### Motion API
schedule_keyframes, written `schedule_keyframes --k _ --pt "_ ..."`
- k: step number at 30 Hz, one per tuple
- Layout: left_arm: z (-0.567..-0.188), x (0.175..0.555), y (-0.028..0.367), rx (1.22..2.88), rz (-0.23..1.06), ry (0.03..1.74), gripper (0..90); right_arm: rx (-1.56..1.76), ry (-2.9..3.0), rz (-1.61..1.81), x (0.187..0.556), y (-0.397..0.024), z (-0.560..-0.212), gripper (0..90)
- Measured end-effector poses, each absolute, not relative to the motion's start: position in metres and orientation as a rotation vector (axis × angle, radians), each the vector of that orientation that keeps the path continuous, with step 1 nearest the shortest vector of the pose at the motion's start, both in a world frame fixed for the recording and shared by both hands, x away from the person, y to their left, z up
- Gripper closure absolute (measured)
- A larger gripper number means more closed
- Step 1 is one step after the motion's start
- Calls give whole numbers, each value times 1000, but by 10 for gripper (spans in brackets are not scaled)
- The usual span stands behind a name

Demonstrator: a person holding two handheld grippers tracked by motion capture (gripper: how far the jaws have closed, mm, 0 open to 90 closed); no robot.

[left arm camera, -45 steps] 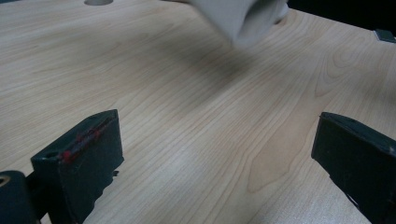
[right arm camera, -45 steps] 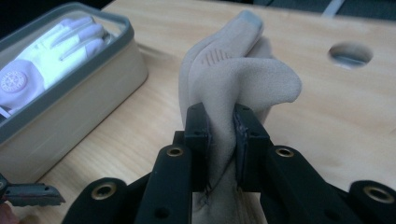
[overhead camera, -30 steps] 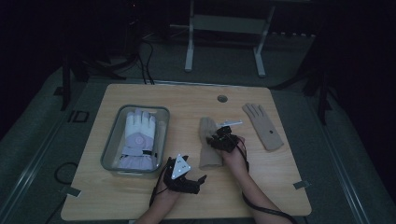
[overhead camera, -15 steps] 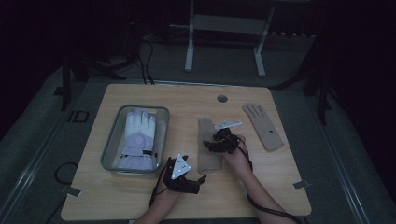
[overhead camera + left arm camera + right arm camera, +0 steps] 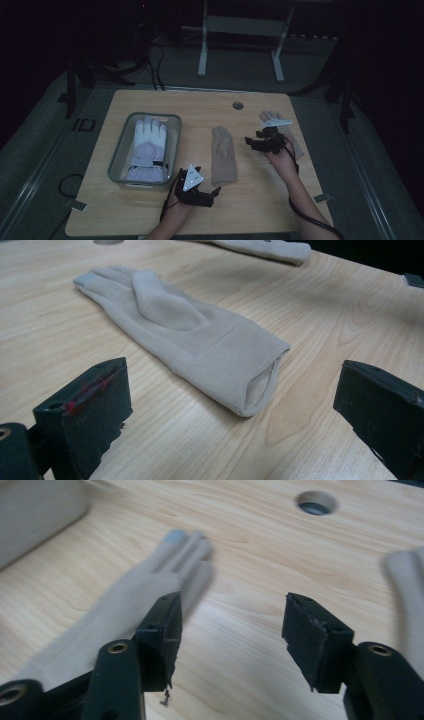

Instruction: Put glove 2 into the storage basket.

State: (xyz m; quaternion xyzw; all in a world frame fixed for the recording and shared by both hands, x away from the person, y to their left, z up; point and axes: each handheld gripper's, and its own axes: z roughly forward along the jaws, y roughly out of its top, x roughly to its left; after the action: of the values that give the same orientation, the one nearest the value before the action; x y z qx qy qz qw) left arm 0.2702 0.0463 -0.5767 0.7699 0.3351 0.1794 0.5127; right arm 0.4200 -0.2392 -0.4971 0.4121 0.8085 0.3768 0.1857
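Observation:
A beige glove (image 5: 223,155) lies flat in the middle of the wooden table (image 5: 165,102), fingers pointing away. In the left gripper view its cuff (image 5: 240,375) rests just ahead of my left gripper (image 5: 235,372), whose jaws stand wide apart and touch nothing. That left gripper (image 5: 207,195) sits near the table's front edge. My right gripper (image 5: 257,143) hovers to the right of that glove. Its jaws have just been opening and hold nothing (image 5: 232,615). A second beige glove (image 5: 296,145) lies at the right, partly hidden under the right hand.
A clear tray (image 5: 120,150) at the left holds a white and lavender glove (image 5: 146,147). A round cable hole (image 5: 238,105) sits near the table's far edge. Dark floor, cables and a stand lie beyond the table.
The right gripper let go of the middle glove, opened, and moved up and to the right, toward the second glove. The left gripper stayed where it was.

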Motion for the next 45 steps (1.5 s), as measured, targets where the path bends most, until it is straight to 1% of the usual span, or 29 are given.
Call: schedule_keyframes --k 13,21,27,30,32,42,44,45 --pt "-577 269 45 1859 444 806 20 1261 2208 996 441 -304 -498 390" --pt "-577 269 45 1860 444 812 18 1314 2190 945 459 -334 -505 319" --pt "-577 270 46 1857 440 816 18 1358 2185 917 475 -349 -512 309" --pt "-577 270 46 1857 439 814 18 1347 2189 918 482 -353 -516 355" --pt "-577 269 46 1855 439 815 18 1328 2179 902 486 -354 -518 438" --pt "-577 270 46 1855 426 815 18 1317 2239 812 508 -357 -537 439" --pt "-577 271 47 1855 416 816 18 1353 2258 816 511 -358 -543 465" --pt "-577 271 47 1854 413 818 19 1361 2260 823 511 -359 -543 501"
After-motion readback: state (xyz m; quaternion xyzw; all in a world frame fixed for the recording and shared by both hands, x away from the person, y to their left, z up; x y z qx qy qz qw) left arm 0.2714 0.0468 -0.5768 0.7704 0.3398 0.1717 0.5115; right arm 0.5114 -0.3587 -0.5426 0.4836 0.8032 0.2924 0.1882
